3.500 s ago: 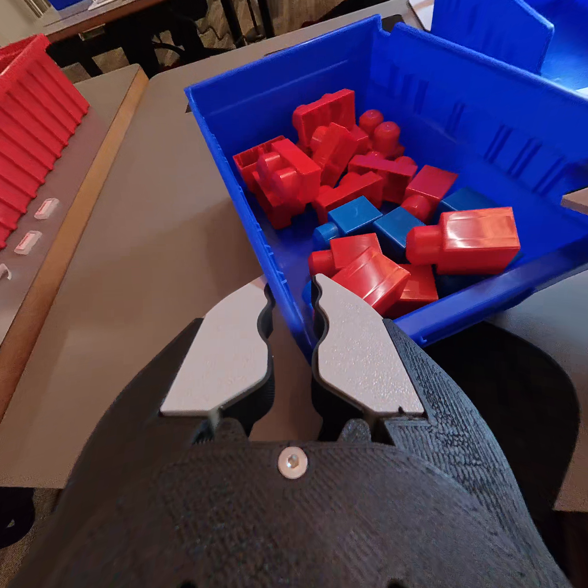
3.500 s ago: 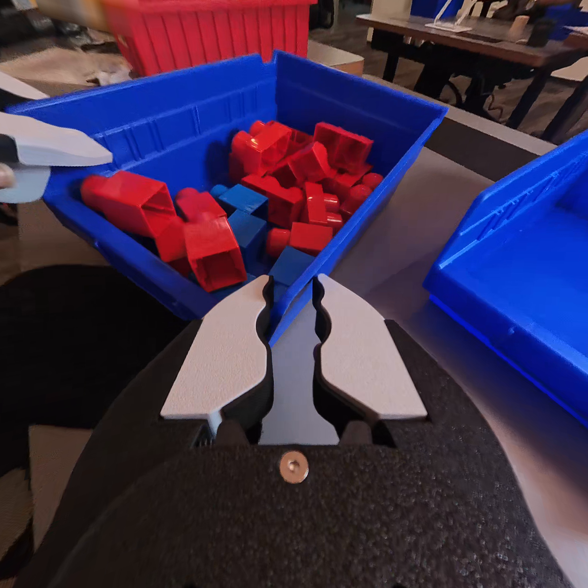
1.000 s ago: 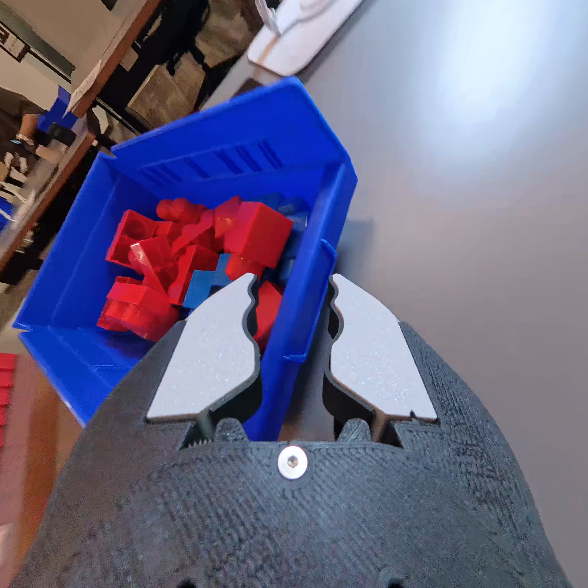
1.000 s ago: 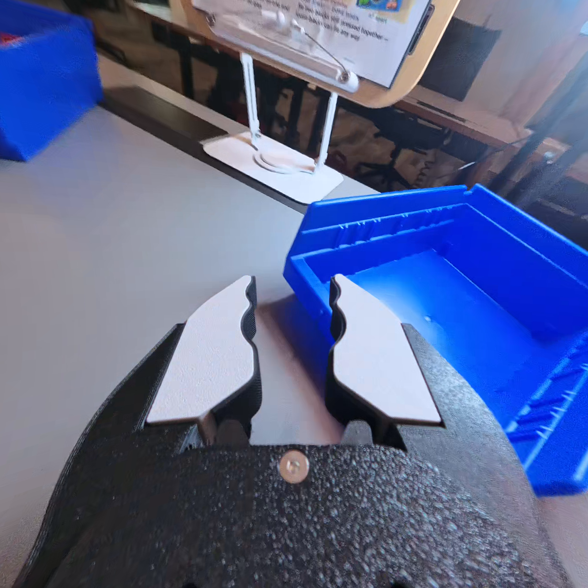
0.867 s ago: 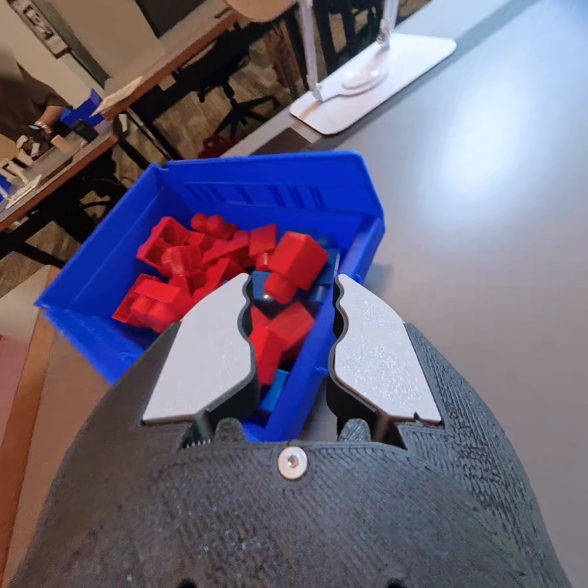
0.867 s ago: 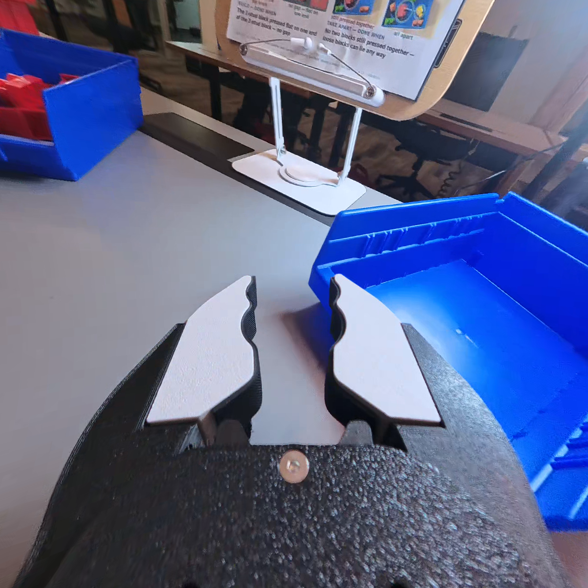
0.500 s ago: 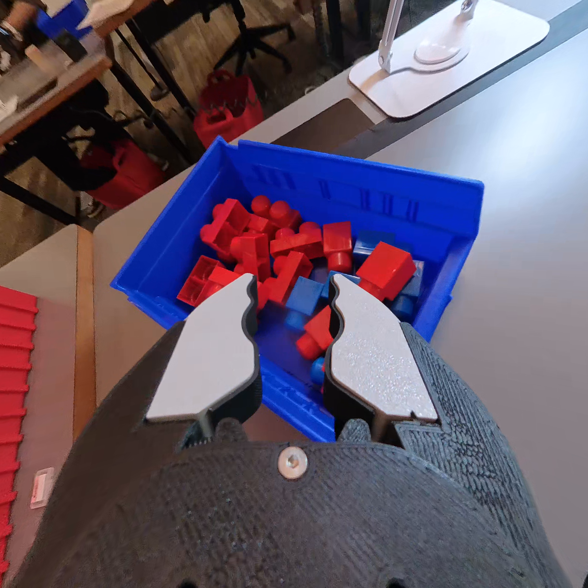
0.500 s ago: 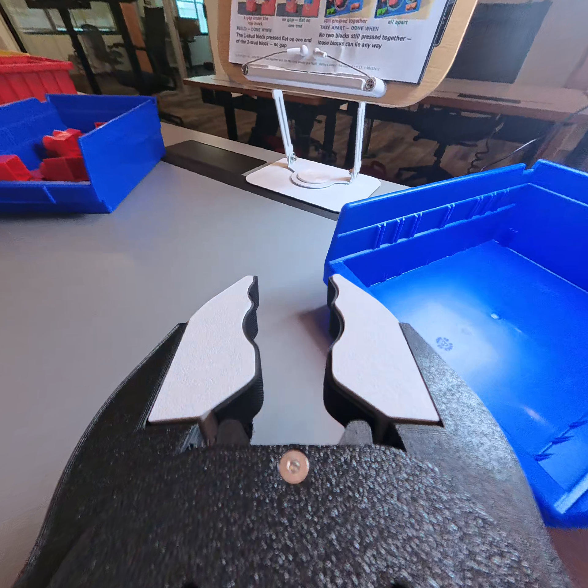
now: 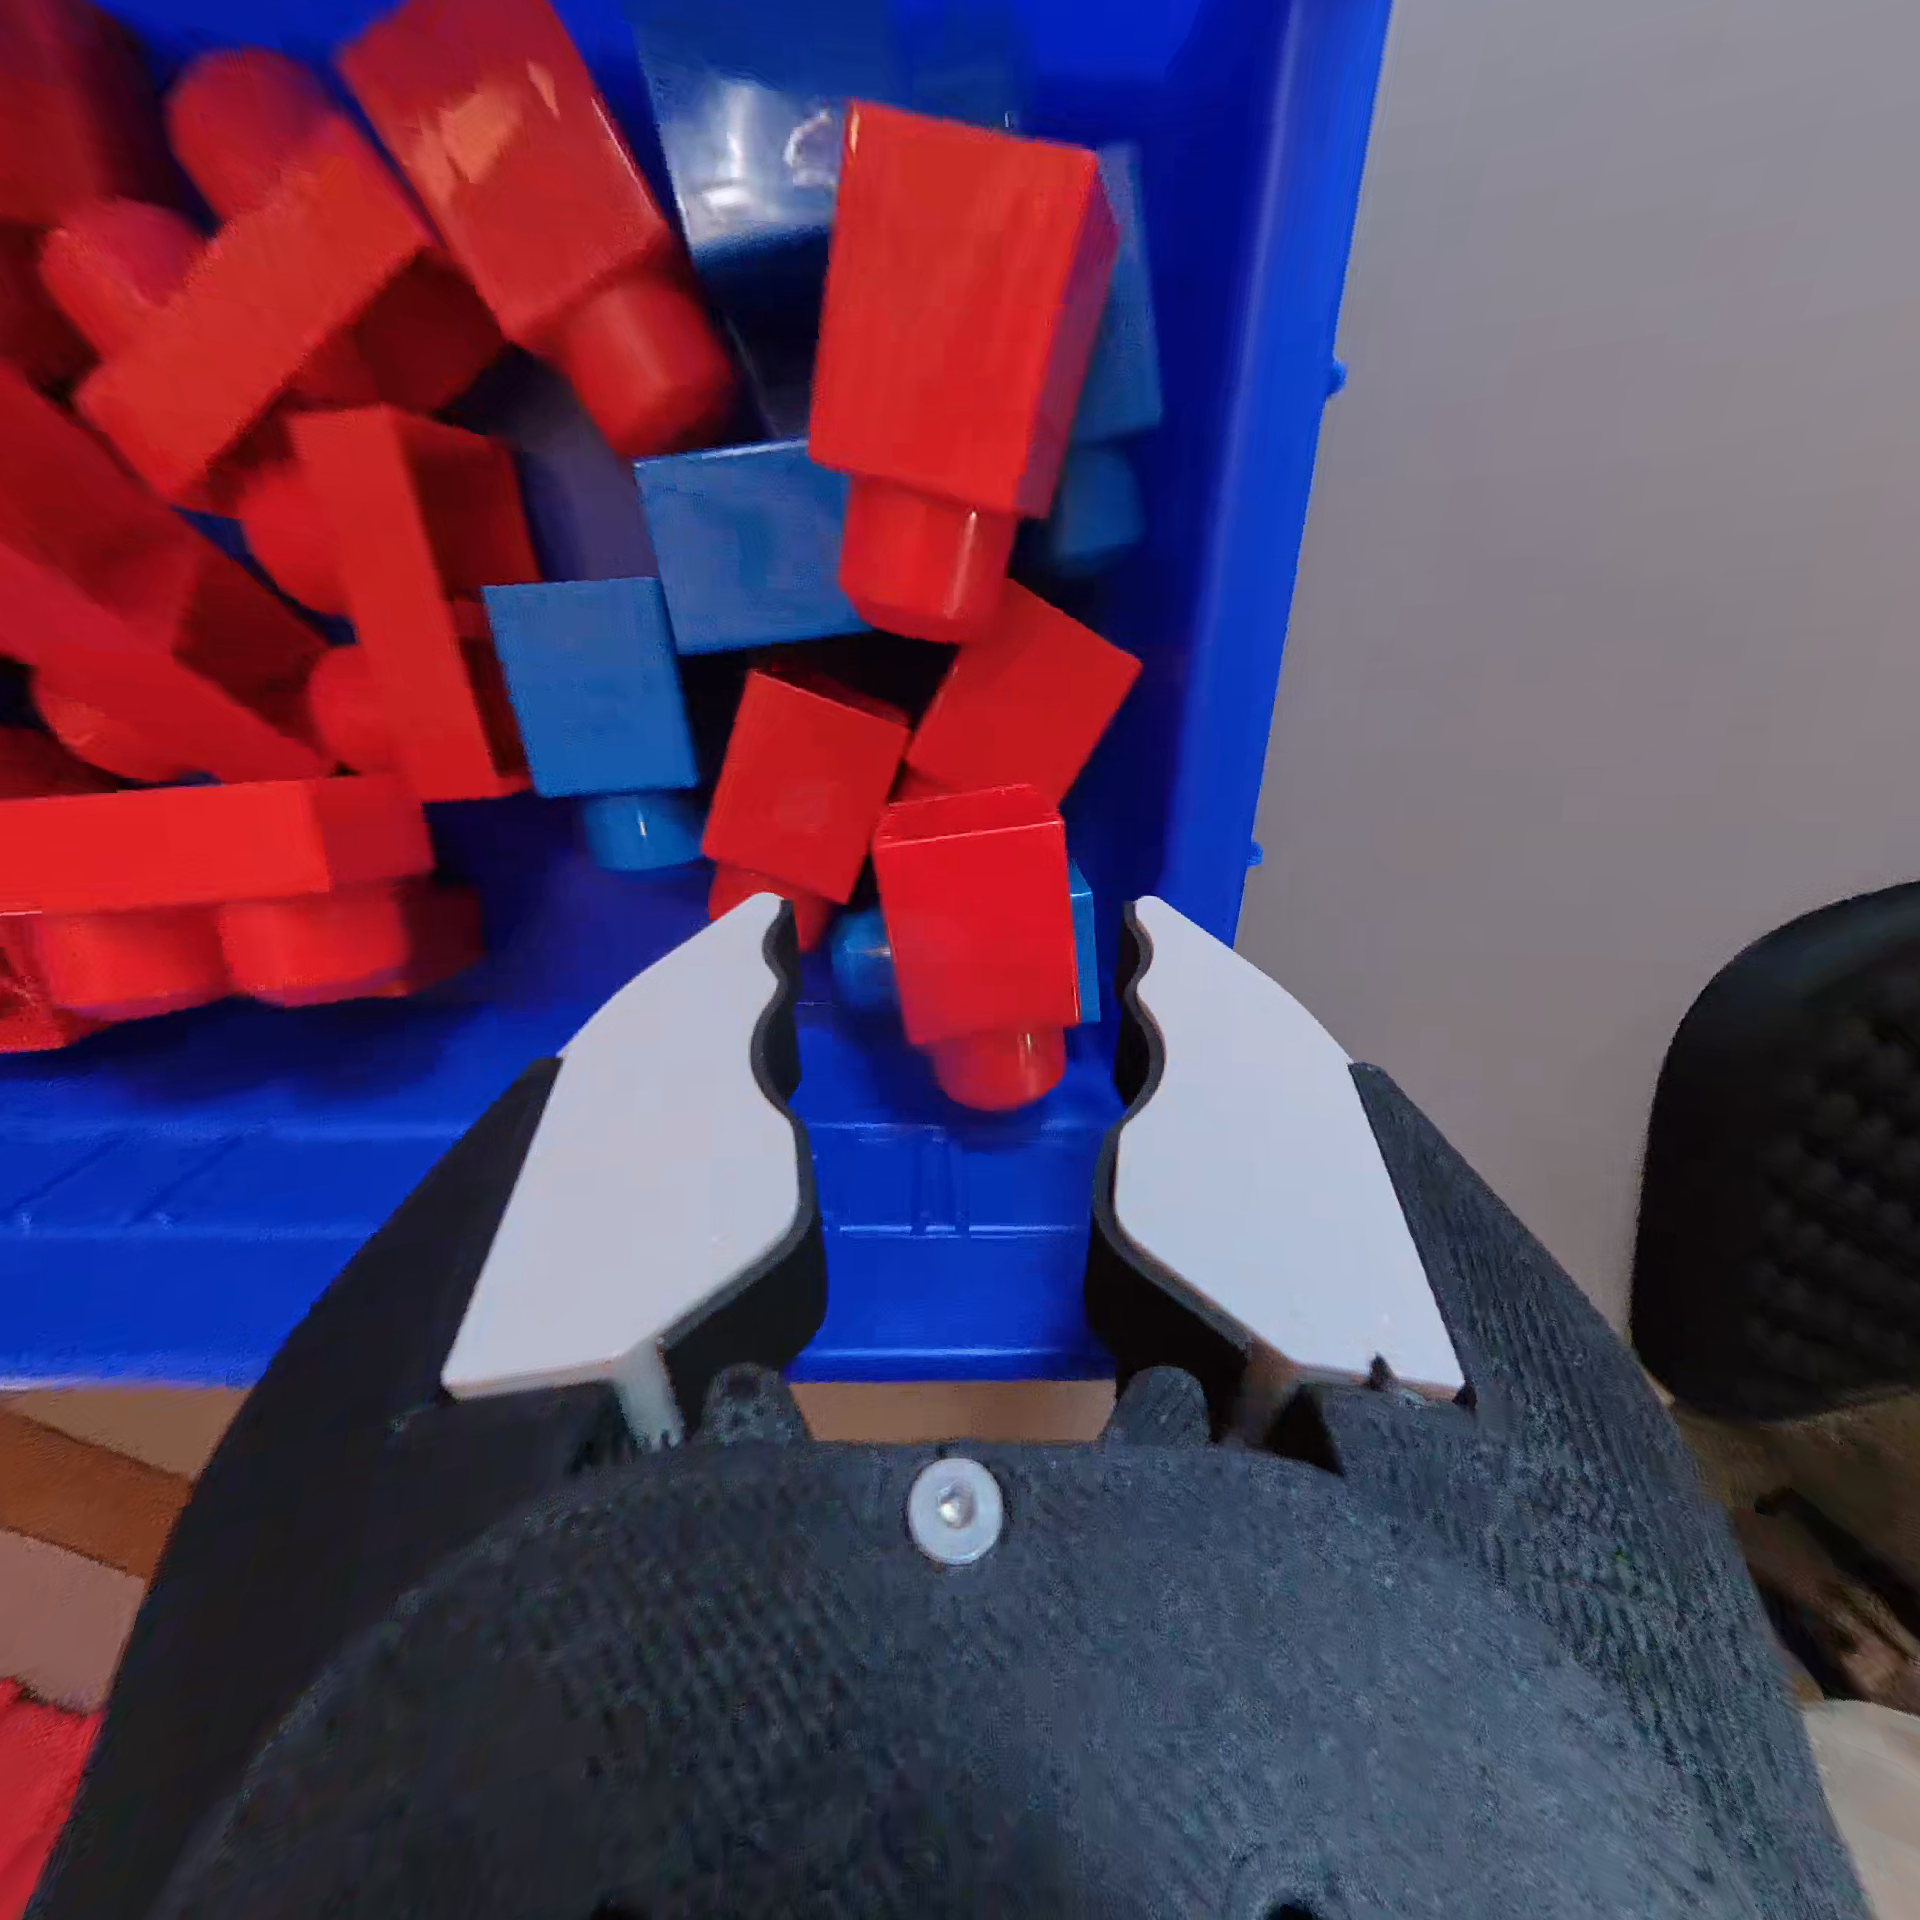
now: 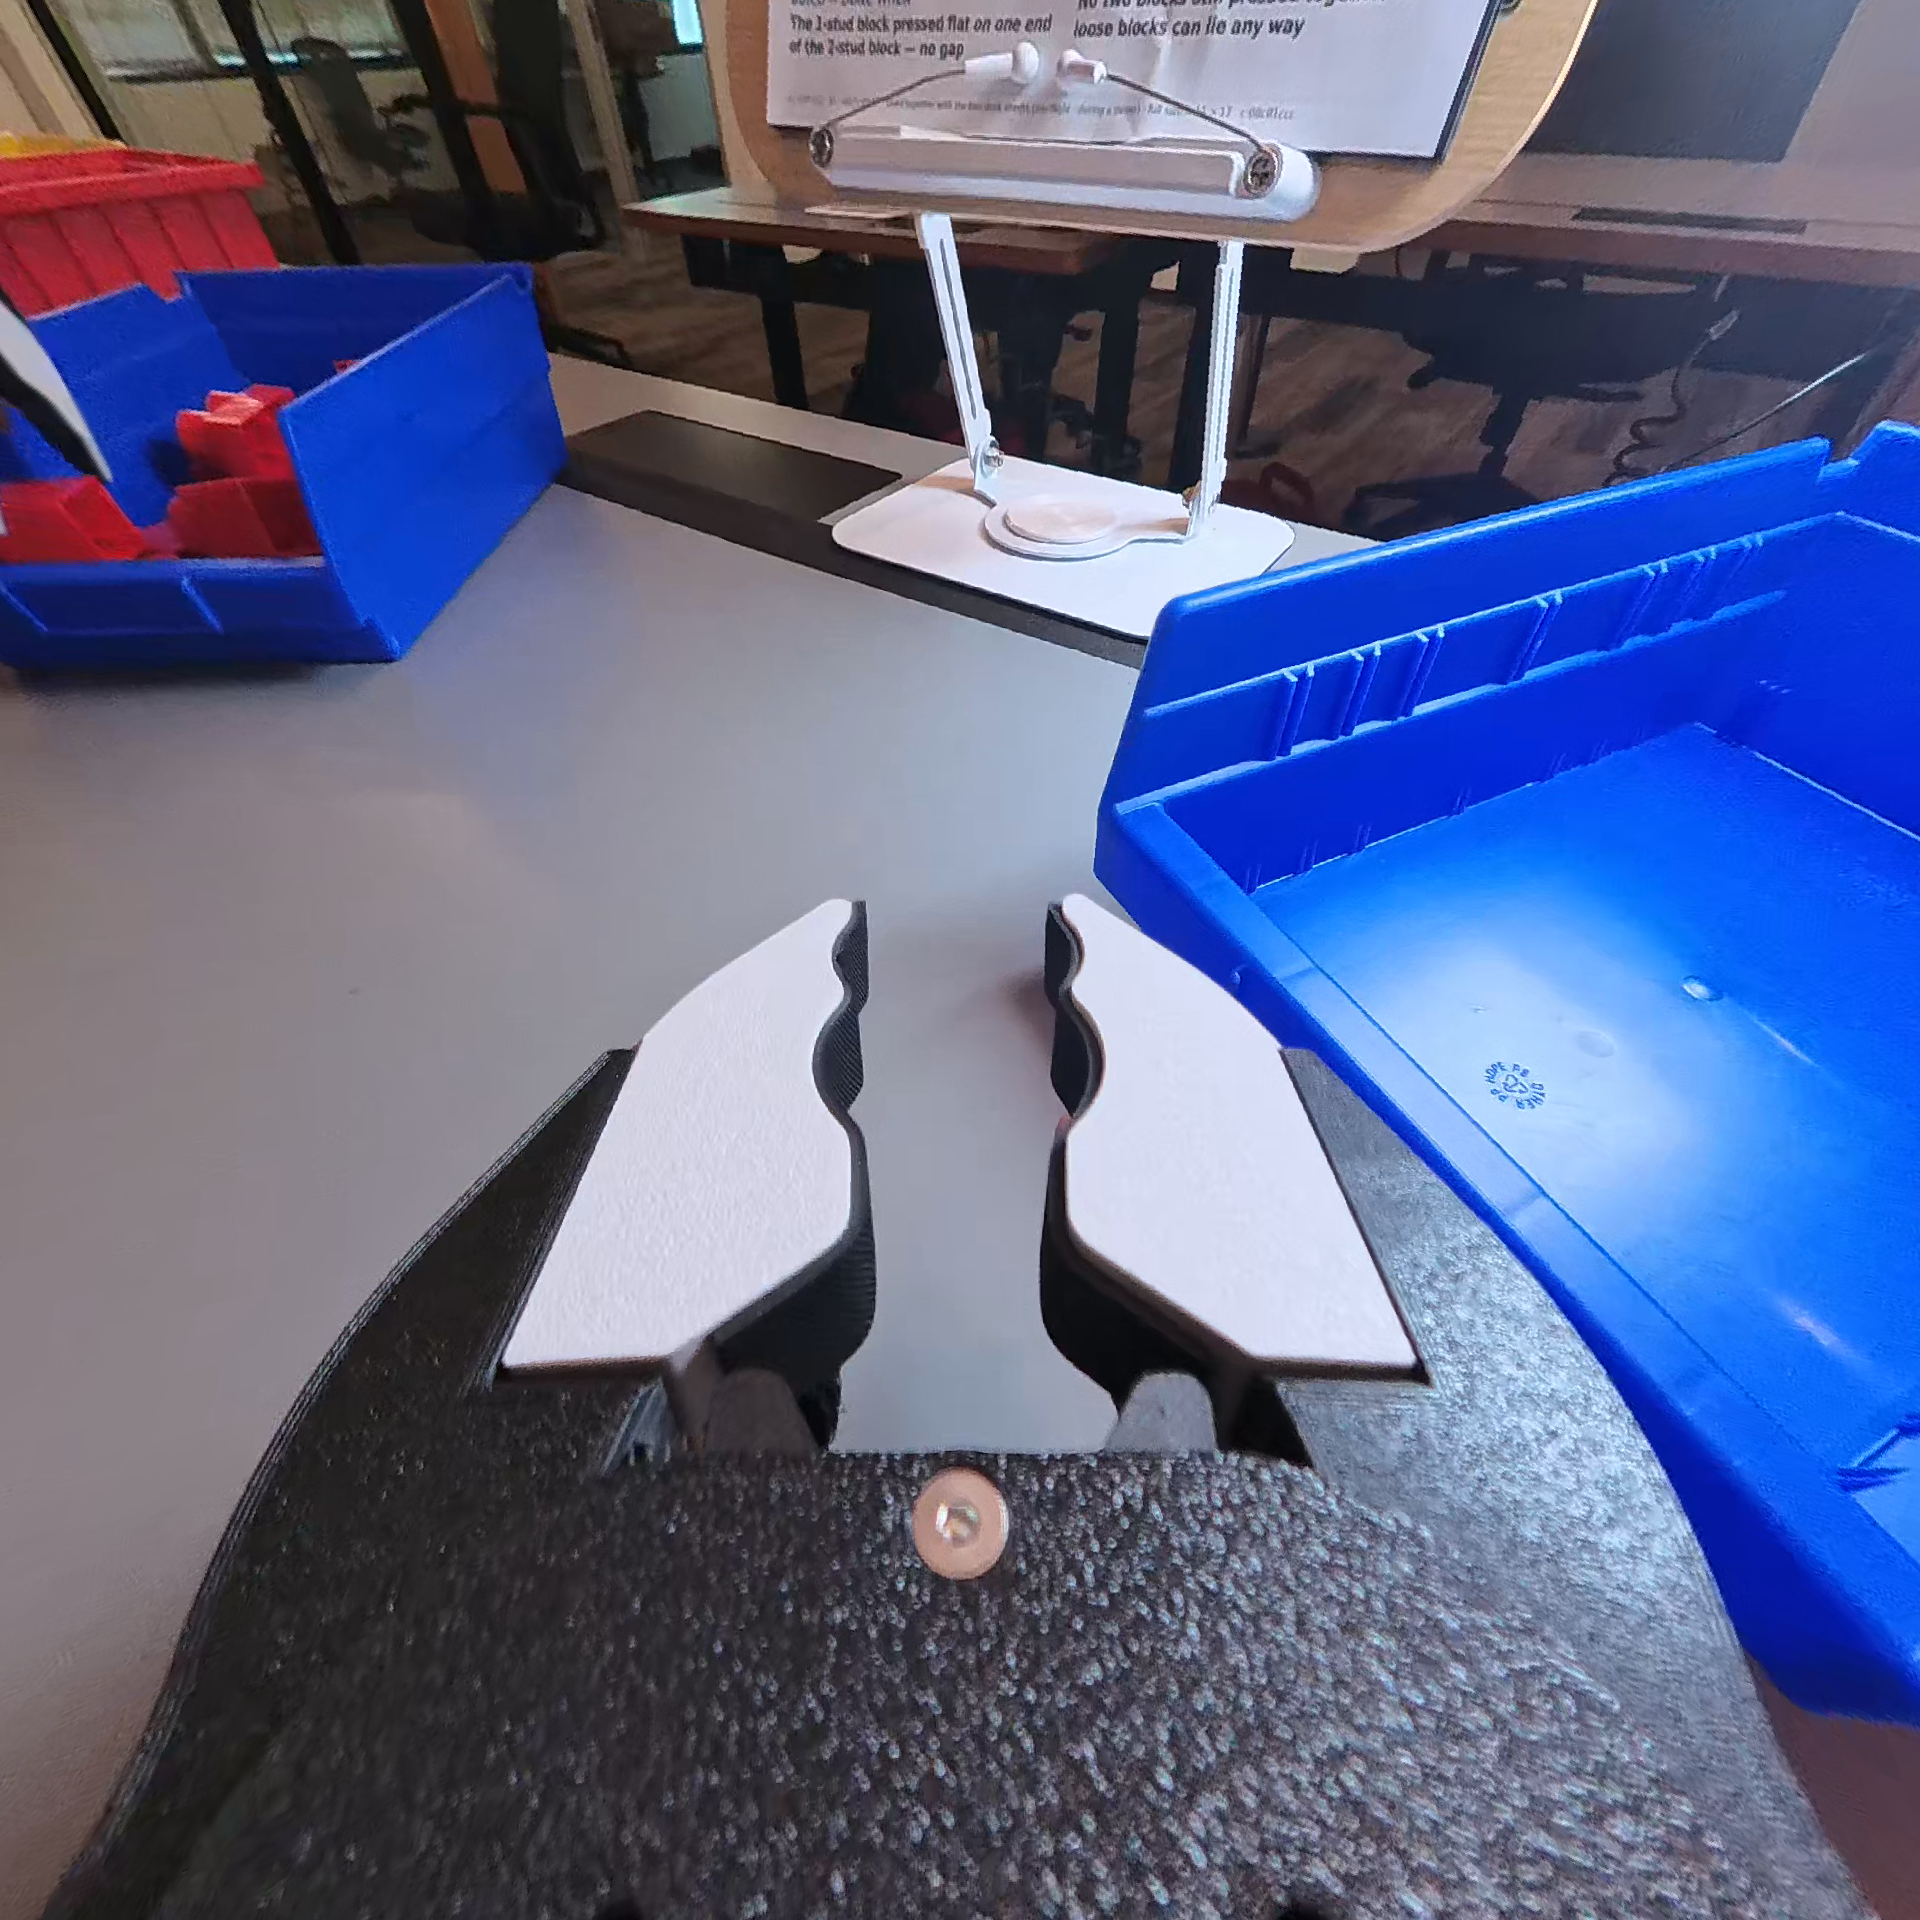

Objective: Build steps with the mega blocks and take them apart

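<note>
The flat grey table (image 10: 520, 831) carries 2 blue plastic bins. The blue plastic bin on the right (image 10: 1558, 748), nearest the right gripper, shows only its bare floor. The blue plastic bin holding the blocks (image 9: 1288, 520) sits at the far left of the table in the right wrist view, and fills most of the left wrist view. Inside it lies a loose heap of red and blue plastic mega blocks (image 9: 582, 686). A white stand (image 10: 1060, 530) with a printed board stands at the far table edge.

The left gripper (image 9: 954, 914) reaches into the block bin with its jaws spread apart; a red 1-stud block (image 9: 977, 925) lies between the fingertips, stud toward the camera, with gaps on both sides. The right gripper (image 10: 954, 914) hovers over bare table just beside the right bin, jaws parted and holding nothing.
</note>
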